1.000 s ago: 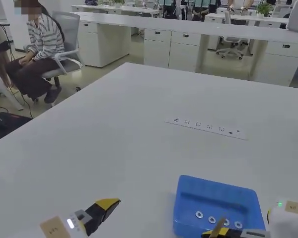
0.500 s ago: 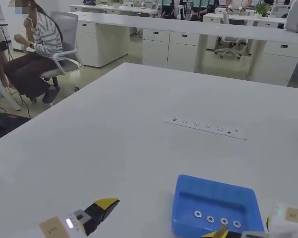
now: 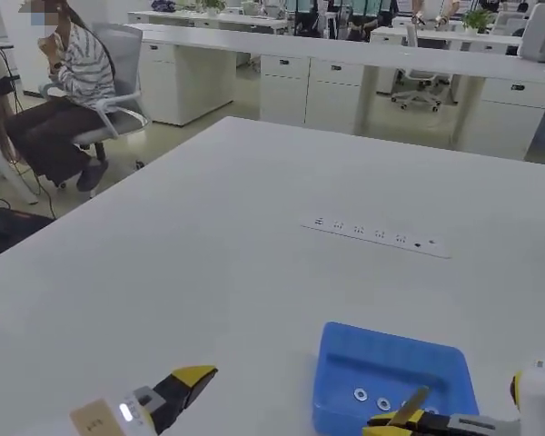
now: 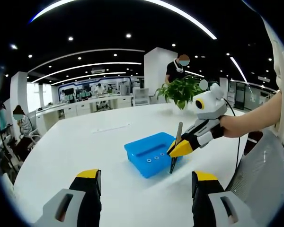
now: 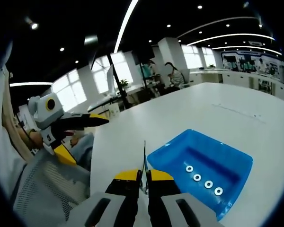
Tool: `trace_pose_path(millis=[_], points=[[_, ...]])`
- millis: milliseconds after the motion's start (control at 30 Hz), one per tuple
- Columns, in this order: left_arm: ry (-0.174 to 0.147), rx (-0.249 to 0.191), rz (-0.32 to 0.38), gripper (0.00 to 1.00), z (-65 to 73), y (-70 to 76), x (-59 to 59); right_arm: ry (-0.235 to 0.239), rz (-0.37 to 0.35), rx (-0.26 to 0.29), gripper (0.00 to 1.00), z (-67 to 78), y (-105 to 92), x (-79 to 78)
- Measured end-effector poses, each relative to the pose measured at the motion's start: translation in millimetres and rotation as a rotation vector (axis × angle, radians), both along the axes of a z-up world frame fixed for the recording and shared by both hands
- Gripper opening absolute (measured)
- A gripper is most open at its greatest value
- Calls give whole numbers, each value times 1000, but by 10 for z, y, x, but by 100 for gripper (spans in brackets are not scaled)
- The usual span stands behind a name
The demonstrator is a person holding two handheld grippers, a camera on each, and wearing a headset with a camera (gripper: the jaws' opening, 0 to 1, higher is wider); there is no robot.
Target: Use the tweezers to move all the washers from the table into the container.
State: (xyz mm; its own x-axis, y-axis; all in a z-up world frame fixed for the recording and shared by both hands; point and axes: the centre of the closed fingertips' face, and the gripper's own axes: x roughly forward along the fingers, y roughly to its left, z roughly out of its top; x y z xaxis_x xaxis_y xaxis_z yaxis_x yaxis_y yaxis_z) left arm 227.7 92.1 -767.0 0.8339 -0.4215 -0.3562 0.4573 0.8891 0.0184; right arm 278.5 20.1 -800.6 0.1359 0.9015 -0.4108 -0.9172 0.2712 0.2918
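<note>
Inside the blue container [image 5: 227, 163], four washers [image 5: 197, 177] lie in a row on its floor. My right gripper [image 5: 144, 177] has its jaws pinched tight on the tweezers [image 5: 144, 158], which sit just beside the container's rim. My left gripper [image 4: 146, 177] hangs low over the white table [image 4: 85, 146] — jaws spread wide, nothing between them.

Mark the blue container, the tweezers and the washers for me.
blue container [image 5: 227, 163], right gripper view, bare floor.
tweezers [image 4: 179, 131], left gripper view, upper stem.
washers [image 5: 197, 177], right gripper view, second of the row.
</note>
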Motion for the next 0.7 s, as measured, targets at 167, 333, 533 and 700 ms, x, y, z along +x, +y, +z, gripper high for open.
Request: trace_pose_path(millis=[167,333,533,700], points=[[-1,1,-4,79,2,-5,1,18,-5,17,2,78,-26,15],[-3,0,-4,79,5,-5,0,35,-22,45,2,164,-50,72],[-3,0,-3,79,7,-3,-1,38,-39,80,2,290,-26,182],[-3,-3,-3,79,10,-3,-1,23,-48,86,2,346,21,285]])
